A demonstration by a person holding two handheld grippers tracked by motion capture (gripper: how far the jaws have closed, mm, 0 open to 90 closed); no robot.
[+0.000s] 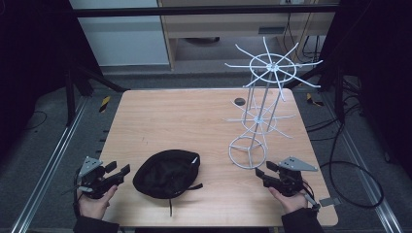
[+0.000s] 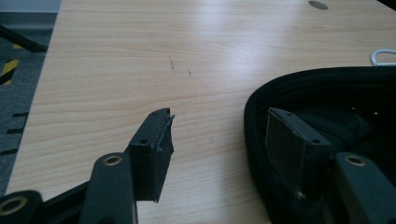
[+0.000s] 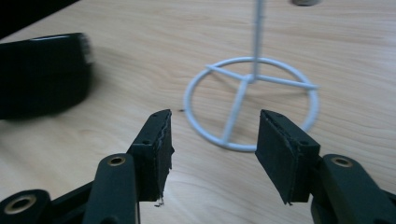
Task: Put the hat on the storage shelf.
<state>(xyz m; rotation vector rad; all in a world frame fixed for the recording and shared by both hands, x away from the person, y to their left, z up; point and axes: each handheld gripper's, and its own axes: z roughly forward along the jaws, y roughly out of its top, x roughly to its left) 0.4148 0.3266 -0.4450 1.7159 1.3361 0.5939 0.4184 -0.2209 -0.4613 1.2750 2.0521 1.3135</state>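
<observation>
Cap (image 1: 166, 173) lies crown-down beside the white wire stand (image 1: 261, 111). My left gripper (image 1: 118, 173) and right gripper (image 1: 261, 173) gape empty; I should pinch the brim squarely.

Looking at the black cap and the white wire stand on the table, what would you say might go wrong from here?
1. The wire stand is tall and thin on a small ring base. The open right gripper points at that base, so a nudge might tip it.
2. The black cap lies upside down with a loose strap. The open left gripper sits at its rim and may pinch only soft fabric, letting it sag or slip.
</observation>
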